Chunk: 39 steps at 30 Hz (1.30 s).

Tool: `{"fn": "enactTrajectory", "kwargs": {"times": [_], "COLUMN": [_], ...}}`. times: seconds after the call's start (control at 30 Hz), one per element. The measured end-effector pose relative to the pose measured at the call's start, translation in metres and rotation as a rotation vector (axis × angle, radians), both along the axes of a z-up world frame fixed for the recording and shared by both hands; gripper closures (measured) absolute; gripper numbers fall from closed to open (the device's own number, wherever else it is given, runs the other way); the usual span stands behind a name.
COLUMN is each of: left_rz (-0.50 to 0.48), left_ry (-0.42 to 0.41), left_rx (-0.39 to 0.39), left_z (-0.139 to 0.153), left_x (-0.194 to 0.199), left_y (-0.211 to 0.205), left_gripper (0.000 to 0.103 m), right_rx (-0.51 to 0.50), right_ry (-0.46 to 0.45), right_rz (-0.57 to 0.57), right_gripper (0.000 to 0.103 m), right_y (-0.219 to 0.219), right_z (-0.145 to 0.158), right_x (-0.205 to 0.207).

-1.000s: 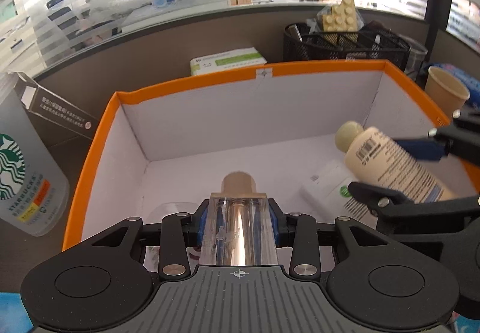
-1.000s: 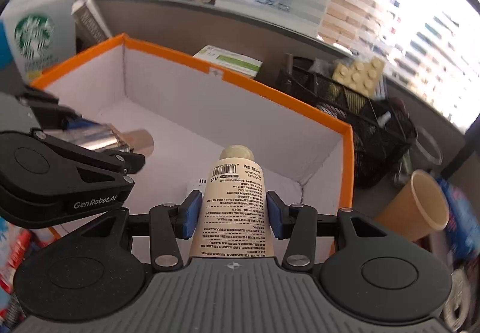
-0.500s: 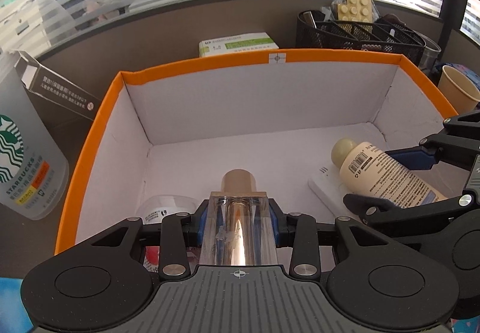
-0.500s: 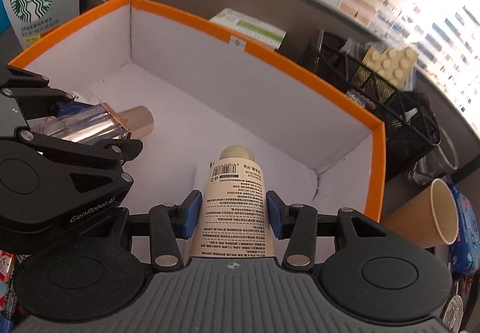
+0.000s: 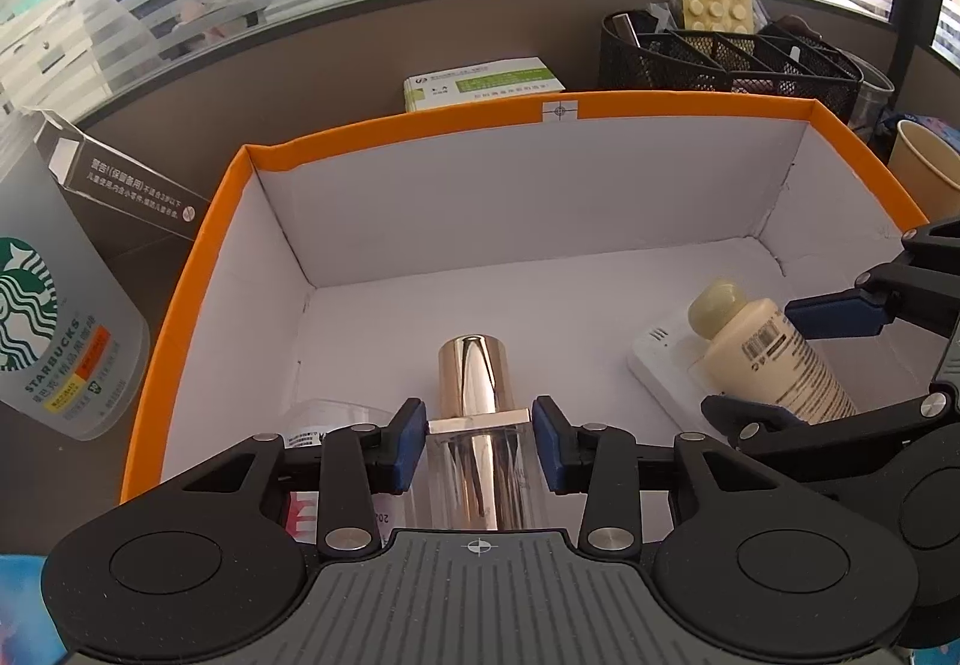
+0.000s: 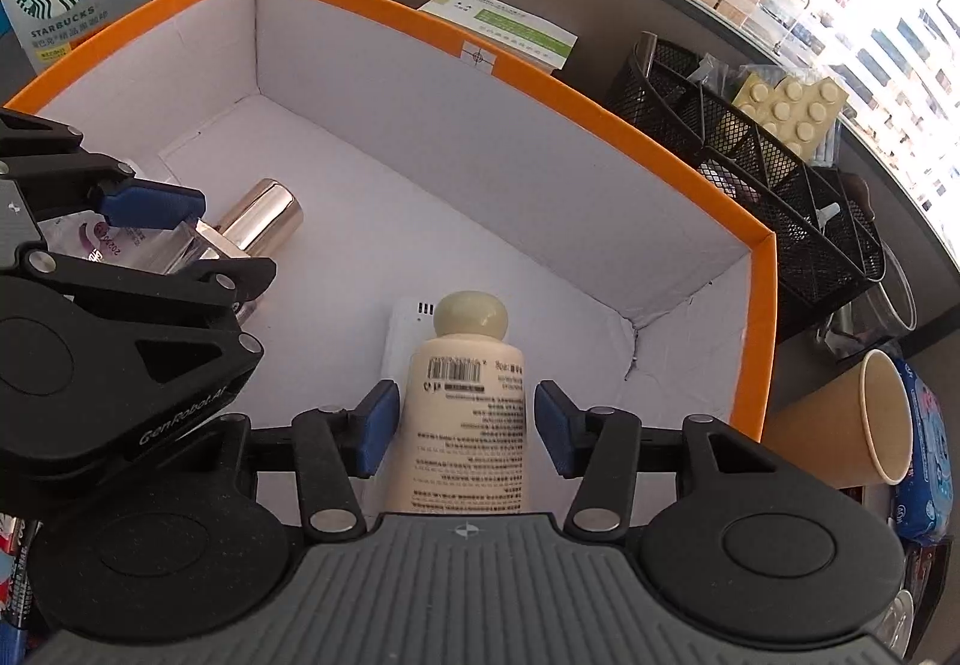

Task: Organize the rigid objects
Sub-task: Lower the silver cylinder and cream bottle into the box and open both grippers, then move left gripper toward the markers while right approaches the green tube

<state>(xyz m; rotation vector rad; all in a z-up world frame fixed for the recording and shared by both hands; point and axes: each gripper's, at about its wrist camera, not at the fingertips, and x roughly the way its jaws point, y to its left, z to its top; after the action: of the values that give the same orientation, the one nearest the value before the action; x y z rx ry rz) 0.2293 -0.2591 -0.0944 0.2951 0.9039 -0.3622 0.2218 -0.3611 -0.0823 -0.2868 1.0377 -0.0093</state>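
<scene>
Both tools have just spread apart, pads clear of gold-capped bottle [image 5: 474,413] (left [image 5: 479,443]) and cream bottle [image 6: 465,413] (right [image 6: 462,428]).

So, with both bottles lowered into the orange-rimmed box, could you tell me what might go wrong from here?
1. The cream plastic bottle lies partly on the flat white device; it may roll off once the right gripper, jaws just opened and clear of it, withdraws.
2. The gold-capped clear bottle sits between the left gripper pads, so lifting carelessly could drag it.
3. The grippers are close; they could clash.
</scene>
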Motion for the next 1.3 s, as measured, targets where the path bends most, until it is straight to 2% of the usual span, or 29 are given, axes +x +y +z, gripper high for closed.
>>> {"fn": "enactTrajectory", "kwargs": {"times": [0.07, 0.13, 0.23, 0.27, 0.4, 0.63, 0.73, 1.0, 1.3], "left_rz": [0.005, 0.013, 0.028, 0.030, 0.022, 0.037, 0.047, 0.059, 0.064], "left_ry": [0.001, 0.003, -0.012, -0.022, -0.060, -0.141, -0.160, -0.229, -0.299], "left_rx": [-0.002, -0.003, -0.022, -0.022, -0.040, -0.073, -0.094, -0.139, -0.192], "left_z": [0.000, 0.001, 0.004, 0.006, 0.021, 0.053, 0.063, 0.091, 0.121], "left_x": [0.001, 0.001, -0.001, -0.003, -0.009, -0.022, -0.029, -0.055, -0.088], "left_y": [0.000, 0.000, 0.002, 0.001, -0.001, 0.007, 0.013, 0.029, 0.044], "left_gripper": [0.065, 0.060, 0.047, 0.046, 0.040, 0.017, 0.012, 0.004, 0.003], "right_rx": [-0.005, -0.017, -0.040, -0.046, -0.058, -0.098, -0.111, -0.155, -0.151], "right_ry": [-0.003, -0.008, -0.020, -0.025, -0.039, -0.094, -0.115, -0.182, -0.284], "right_rz": [-0.003, -0.004, -0.001, 0.002, 0.010, 0.023, 0.026, 0.041, 0.042], "right_gripper": [0.053, 0.050, 0.038, 0.033, 0.032, 0.024, 0.020, 0.012, 0.010], "right_y": [0.000, 0.001, 0.001, 0.002, 0.004, 0.014, 0.018, 0.036, 0.052], "right_z": [0.001, 0.001, 0.004, 0.005, 0.011, 0.032, 0.040, 0.065, 0.098], "right_x": [0.000, -0.001, -0.002, -0.003, -0.005, -0.015, -0.021, -0.045, -0.079]}}
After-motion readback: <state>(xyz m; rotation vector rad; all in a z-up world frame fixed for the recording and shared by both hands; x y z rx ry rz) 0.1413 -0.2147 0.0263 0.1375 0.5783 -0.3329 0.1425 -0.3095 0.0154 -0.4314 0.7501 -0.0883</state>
